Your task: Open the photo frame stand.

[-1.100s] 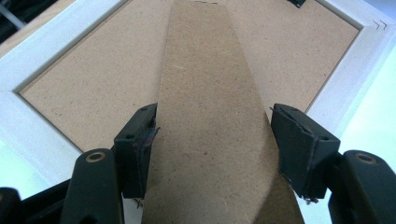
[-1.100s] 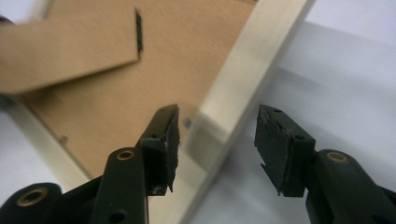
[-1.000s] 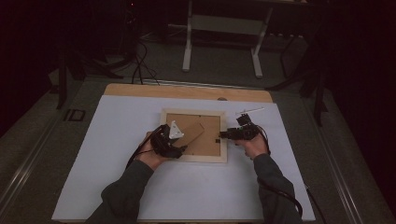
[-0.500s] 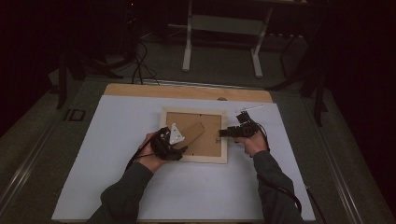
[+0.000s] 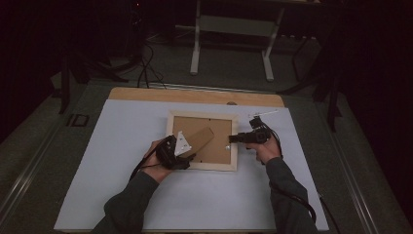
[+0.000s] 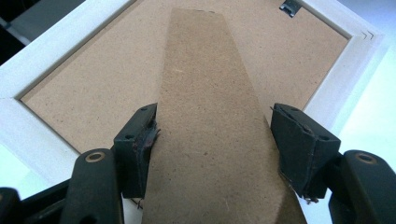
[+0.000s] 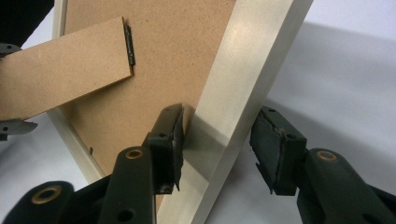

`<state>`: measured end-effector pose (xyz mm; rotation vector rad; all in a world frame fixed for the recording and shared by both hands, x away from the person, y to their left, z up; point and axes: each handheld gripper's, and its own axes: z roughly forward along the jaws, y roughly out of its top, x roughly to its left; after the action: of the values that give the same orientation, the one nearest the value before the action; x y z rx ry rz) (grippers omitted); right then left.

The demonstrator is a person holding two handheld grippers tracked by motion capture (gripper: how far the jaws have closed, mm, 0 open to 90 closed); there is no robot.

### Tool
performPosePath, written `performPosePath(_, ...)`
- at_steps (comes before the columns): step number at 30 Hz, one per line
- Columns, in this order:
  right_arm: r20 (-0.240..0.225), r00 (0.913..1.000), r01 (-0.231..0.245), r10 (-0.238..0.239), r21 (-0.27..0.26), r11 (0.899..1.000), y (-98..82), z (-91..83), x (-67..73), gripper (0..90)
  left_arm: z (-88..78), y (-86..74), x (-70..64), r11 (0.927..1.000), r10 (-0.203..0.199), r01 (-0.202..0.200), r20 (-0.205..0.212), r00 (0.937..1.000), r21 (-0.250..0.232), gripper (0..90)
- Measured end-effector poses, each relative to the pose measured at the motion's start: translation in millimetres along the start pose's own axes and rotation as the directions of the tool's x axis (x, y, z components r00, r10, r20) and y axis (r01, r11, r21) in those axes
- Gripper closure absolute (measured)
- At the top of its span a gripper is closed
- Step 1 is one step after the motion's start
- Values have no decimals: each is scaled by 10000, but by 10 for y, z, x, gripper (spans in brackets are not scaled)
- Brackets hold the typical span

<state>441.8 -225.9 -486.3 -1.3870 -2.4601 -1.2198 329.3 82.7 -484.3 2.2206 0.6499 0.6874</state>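
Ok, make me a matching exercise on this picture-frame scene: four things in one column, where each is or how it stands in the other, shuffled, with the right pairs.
Things
1. picture frame
2. stand flap
3. left gripper
4. right gripper

Places or states
A. jaws either side of the frame's pale right rail
B. lies face down on the white table
C. jaws either side of the brown flap
D. hinged to the backing board, lifted at its free end

Pairs: 1-B, 2-D, 3-C, 4-A
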Motion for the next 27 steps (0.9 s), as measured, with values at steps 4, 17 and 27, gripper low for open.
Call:
performPosePath(4,-7,10000,-99,99,-91,9999,-18,-19,7,557,7,-10,4,10000,-29,29,51,10000,-29,365)
performPosePath(17,94,9999,-101,105,-374,9993,-55,-43,42,565,45,-18,176,9849,-1730,1720,1579,9722,196,325)
performPosePath(27,190,9998,49,-41,-418,9991,-59,-59,70,564,119,-56,350,9300,-3674,3499,3150,8751,1125,343)
